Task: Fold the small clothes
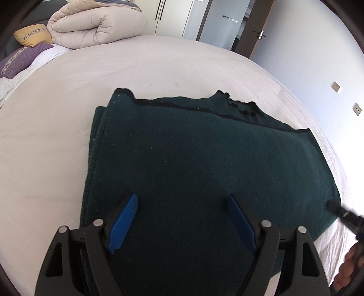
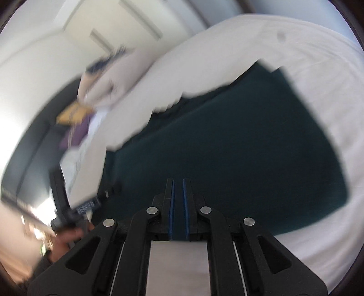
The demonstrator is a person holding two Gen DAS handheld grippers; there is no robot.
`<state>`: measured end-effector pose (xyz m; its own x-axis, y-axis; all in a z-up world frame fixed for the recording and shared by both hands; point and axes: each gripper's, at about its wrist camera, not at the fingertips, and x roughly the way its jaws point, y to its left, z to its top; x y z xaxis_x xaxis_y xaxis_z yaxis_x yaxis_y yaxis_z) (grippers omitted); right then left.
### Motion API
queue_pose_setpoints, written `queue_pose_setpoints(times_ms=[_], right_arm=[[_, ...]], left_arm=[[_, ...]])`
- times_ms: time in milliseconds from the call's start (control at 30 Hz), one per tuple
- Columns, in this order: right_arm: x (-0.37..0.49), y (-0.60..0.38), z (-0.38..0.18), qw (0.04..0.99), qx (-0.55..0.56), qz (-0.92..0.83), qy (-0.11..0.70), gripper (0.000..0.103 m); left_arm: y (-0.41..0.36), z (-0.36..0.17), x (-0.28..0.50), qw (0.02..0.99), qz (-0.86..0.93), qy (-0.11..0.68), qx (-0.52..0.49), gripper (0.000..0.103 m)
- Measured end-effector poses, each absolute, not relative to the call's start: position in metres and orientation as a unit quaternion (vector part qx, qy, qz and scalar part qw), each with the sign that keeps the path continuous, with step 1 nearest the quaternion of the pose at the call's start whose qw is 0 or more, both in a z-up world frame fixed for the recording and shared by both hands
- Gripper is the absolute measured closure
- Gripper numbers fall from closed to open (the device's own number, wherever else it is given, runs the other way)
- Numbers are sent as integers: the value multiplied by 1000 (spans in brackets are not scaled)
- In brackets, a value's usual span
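A dark green sweater point(image 1: 204, 164) lies folded on the white bed point(image 1: 136, 68), roughly in the middle of the near half of the mattress. Its collar point(image 1: 236, 104) shows at the far edge, where a black trim line runs across the top layer, and a second layer peeks out along the left side.

The left gripper point(image 1: 183, 201) hovers over the near part of the sweater with its jaws spread wide, holding nothing; both blue pads point(image 1: 124, 223) frame bare knit between them. At the right edge of this view the tip of the right gripper point(image 1: 334, 206) sits at the sweater's near right border, with the person's hand point(image 1: 348, 271) behind it.

The right wrist view is blurred. There the right gripper point(image 2: 178, 182) has its jaws drawn nearly together, only a thin slit between the blue pads; whether a fold of cloth is pinched in that slit cannot be told. The sweater point(image 2: 238, 148) fills the area ahead of it on the bed point(image 2: 318, 68), and the left gripper point(image 2: 91, 205) appears at lower left, gripped by a hand point(image 2: 66, 239).

At the head of the bed sit a rolled beige duvet point(image 1: 95, 25), a yellow pillow point(image 1: 31, 35) and a purple pillow point(image 1: 20, 59). White wardrobe doors point(image 1: 170, 16) and a dark door point(image 1: 257, 29) stand beyond.
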<state>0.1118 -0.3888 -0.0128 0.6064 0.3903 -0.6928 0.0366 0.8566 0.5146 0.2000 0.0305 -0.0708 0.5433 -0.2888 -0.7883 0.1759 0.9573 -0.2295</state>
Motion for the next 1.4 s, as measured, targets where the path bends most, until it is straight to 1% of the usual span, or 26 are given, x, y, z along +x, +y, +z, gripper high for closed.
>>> queue_pose_setpoints(times_ms=[67, 100, 167, 300, 400, 500, 567, 633, 767, 867, 900, 933, 967, 1000, 1033, 1100, 1133, 1200, 1300, 1333, 1367, 1400], right_arm=[[118, -386, -34, 839, 252, 94, 473, 96], [119, -395, -45, 823, 285, 95, 483, 96], [112, -407, -46, 821, 322, 85, 463, 96], [95, -416, -15, 870, 251, 23, 422, 96], [76, -412, 32, 917, 203, 17, 344, 96], [71, -400, 69, 944, 169, 28, 280, 96], [71, -392, 84, 950, 166, 44, 259, 96], [70, -386, 90, 949, 180, 62, 252, 96], [66, -380, 90, 943, 205, 74, 253, 96], [57, -369, 86, 951, 181, 75, 241, 96], [56, -362, 86, 956, 160, 60, 237, 87], [51, -359, 87, 959, 152, 55, 232, 75], [45, -358, 90, 962, 151, 61, 221, 31], [39, -355, 94, 965, 155, 75, 196, 1], [29, -352, 100, 971, 157, 93, 152, 0], [14, -348, 108, 973, 161, 132, 101, 0], [11, -346, 110, 972, 162, 141, 99, 0], [19, -341, 111, 963, 165, 163, 135, 0], [42, -338, 97, 940, 192, 163, 232, 0], [48, -340, 86, 927, 219, 161, 260, 0], [51, -342, 80, 918, 239, 171, 266, 0], [55, -347, 68, 898, 286, 196, 272, 0]], left_arm=[[33, -70, 197, 876, -132, 459, -62, 21], [34, -70, 195, 876, -132, 460, -62, 21], [36, -69, 191, 877, -130, 459, -63, 21], [48, -66, 181, 874, -126, 460, -93, 21], [65, -62, 165, 874, -120, 451, -137, 21], [86, -57, 146, 872, -122, 438, -179, 15], [100, -53, 135, 875, -120, 429, -192, 14], [113, -51, 127, 876, -111, 424, -202, 11], [143, -53, 120, 868, -95, 420, -247, 10], [155, -54, 118, 864, -87, 422, -260, 9], [157, -55, 116, 863, -89, 422, -264, 9], [158, -55, 116, 862, -90, 422, -266, 9], [160, -56, 114, 861, -92, 423, -268, 9], [160, -56, 113, 860, -93, 423, -269, 9], [159, -56, 112, 860, -95, 424, -270, 9], [157, -57, 110, 860, -97, 422, -271, 9], [156, -57, 111, 860, -98, 422, -272, 9], [155, -58, 110, 859, -95, 424, -269, 9], [154, -56, 114, 860, -97, 428, -260, 9], [154, -56, 115, 860, -97, 428, -258, 9], [156, -55, 116, 860, -99, 428, -259, 9], [158, -56, 118, 858, -104, 429, -264, 9]])
